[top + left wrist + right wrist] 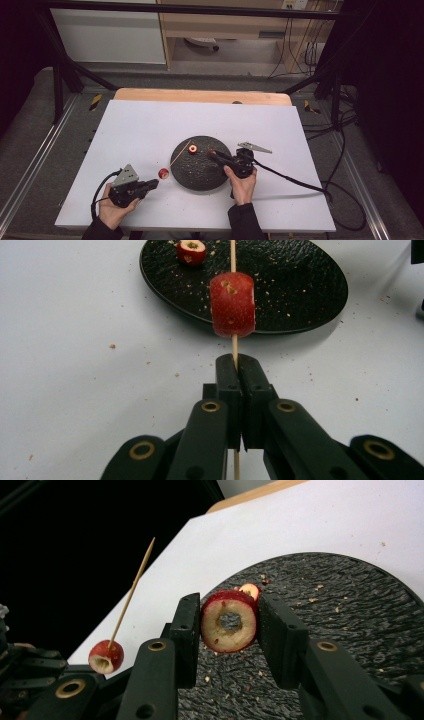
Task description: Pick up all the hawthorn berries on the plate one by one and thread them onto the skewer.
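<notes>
Two grippers busy. Left gripper (235, 371) jaws pinched tight on skewer (233, 347), one cored fruit piece (232, 305) already threaded just above grip, off plate's near-left rim. Right gripper (229, 625) jaws clamped on fruit ring (229, 622), hole facing camera, over black plate (350, 610). Third piece (191, 251) lies on plate.
Risks: ring hole not lined with skewer tip (152, 540), so tip could stab flesh, split ring. Hard squeeze could crush ring. Thin skewer could bend or pivot in jaws under push. Threaded piece could slide down.
</notes>
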`<state>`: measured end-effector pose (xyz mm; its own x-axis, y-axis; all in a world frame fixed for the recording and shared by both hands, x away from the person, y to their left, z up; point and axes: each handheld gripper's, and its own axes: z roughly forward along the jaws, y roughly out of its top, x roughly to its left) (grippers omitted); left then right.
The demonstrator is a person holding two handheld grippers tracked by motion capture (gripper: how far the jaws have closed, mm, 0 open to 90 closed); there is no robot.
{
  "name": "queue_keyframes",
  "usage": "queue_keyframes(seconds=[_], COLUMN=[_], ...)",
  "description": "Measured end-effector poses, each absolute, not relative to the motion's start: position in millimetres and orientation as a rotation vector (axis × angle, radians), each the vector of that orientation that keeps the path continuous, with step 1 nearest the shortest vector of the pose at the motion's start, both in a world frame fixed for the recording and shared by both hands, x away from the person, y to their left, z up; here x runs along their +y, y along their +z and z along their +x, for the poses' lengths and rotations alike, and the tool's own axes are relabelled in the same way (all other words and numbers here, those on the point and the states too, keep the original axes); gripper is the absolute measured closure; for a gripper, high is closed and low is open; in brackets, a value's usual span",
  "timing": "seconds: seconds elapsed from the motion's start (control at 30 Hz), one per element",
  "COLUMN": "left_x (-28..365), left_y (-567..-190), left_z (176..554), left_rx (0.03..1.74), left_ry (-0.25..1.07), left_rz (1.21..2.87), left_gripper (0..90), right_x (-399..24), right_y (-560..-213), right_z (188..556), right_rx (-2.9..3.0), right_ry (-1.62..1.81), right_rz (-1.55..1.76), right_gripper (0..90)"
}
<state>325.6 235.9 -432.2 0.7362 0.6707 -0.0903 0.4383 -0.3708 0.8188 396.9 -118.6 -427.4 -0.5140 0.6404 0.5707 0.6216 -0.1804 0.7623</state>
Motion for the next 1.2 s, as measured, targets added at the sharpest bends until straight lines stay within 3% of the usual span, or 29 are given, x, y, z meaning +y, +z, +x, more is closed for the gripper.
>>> queue_keyframes(seconds=[1.2], left_x=[215.7], left_y=[-429.8], left_z=[318.5], left_rx=[0.823], left_ry=[0.349], left_rz=[1.978], left_gripper=[88.6], right_x=[-113.0], right_y=[-424.9], right_z=[382.4], right_rx=[1.565], right_ry=[2.165], right_rz=[1.57], right_gripper=[63.2])
